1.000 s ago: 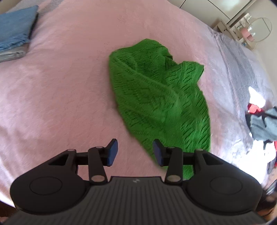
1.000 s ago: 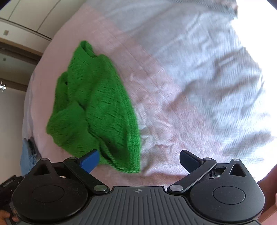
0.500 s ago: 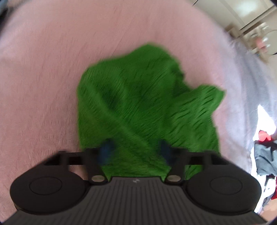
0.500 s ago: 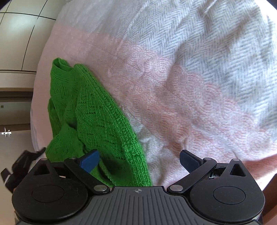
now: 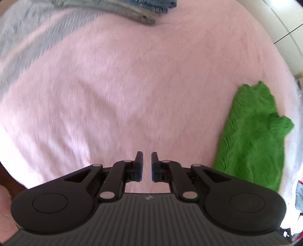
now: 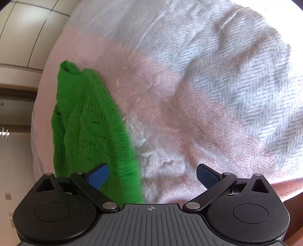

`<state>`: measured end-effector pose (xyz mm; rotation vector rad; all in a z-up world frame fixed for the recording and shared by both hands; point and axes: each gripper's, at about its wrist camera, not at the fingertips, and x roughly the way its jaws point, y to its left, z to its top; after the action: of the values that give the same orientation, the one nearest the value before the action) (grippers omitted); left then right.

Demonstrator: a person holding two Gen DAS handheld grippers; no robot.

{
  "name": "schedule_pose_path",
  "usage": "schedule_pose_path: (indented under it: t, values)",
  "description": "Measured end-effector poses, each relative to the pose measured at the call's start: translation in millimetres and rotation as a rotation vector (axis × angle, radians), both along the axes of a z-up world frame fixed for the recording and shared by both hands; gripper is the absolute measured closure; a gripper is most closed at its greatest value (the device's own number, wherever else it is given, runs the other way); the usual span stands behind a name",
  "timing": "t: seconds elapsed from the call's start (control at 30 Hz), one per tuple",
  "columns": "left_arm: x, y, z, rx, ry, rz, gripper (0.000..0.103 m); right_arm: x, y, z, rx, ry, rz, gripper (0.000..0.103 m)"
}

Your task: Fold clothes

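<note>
Each black tool has blue pads, silver screws, ribbed grey housing.

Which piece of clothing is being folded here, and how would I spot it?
Look at the bed's pink blanket. Folded blue and grey clothes sit at its far edge, but the one you want is the green knitted sweater, lying crumpled by itself. It is the only bright green thing, with an openwork pattern.

A home bedroom: a pink blanket covers a bed, folded clothes stacked at its edge.
</note>
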<state>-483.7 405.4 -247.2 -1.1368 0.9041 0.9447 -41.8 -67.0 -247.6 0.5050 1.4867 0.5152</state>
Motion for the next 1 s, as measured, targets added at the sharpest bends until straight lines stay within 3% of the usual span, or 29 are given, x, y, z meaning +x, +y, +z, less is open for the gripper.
schedule_pose_path:
  t: [0.03, 0.2, 0.27, 0.37, 0.4, 0.43, 0.47, 0.53, 0.67, 0.73, 0.8, 0.9, 0.93, 1.0]
  values:
    - [8, -8, -3, -0.004, -0.035, -0.028, 0.076, -4, 3, -2, 0.016, 0.003, 0.011, 0.001]
    - [62, -45, -29, -0.064, -0.209, -0.163, 0.062, -22, 15, -21, 0.070, 0.025, 0.026, 0.001]
    - [77, -53, -42, -0.089, -0.223, -0.175, 0.062, -26, 17, -29, 0.085, 0.032, 0.017, 0.019]
    - [91, -57, -61, -0.122, -0.236, -0.170, 0.066, -26, 22, -36, 0.114, 0.038, -0.002, 0.032]
    - [94, -57, -64, -0.131, -0.240, -0.166, 0.073, -25, 25, -35, 0.114, 0.037, 0.012, 0.043]
    - [95, -56, -66, -0.147, -0.252, -0.161, 0.098, -24, 29, -35, 0.112, 0.036, 0.029, 0.087]
    - [95, -53, -66, -0.160, -0.269, -0.155, 0.098, -23, 33, -34, 0.111, 0.035, 0.046, 0.096]
    - [91, -52, -54, -0.126, -0.286, -0.173, 0.099, -22, 35, -23, 0.133, 0.000, 0.085, 0.097]
    - [61, -69, -7, 0.021, -0.356, -0.259, 0.099, -27, 6, 28, 0.214, -0.134, 0.152, 0.099]
    - [43, -84, 3, 0.019, -0.365, -0.280, 0.099, -34, -14, 41, 0.194, -0.144, 0.181, 0.099]
    - [33, -104, -4, -0.032, -0.313, -0.298, 0.098, -46, -34, 38, 0.120, -0.104, 0.207, 0.099]
    - [35, -134, -33, -0.106, -0.124, -0.355, 0.097, -62, -44, 11, -0.086, -0.038, 0.274, 0.098]
    - [38, -138, -38, -0.124, -0.091, -0.365, 0.097, -64, -46, 5, -0.151, -0.018, 0.272, 0.093]
    - [43, -136, -35, -0.123, -0.100, -0.378, 0.095, -58, -47, 6, -0.216, -0.031, 0.243, 0.073]
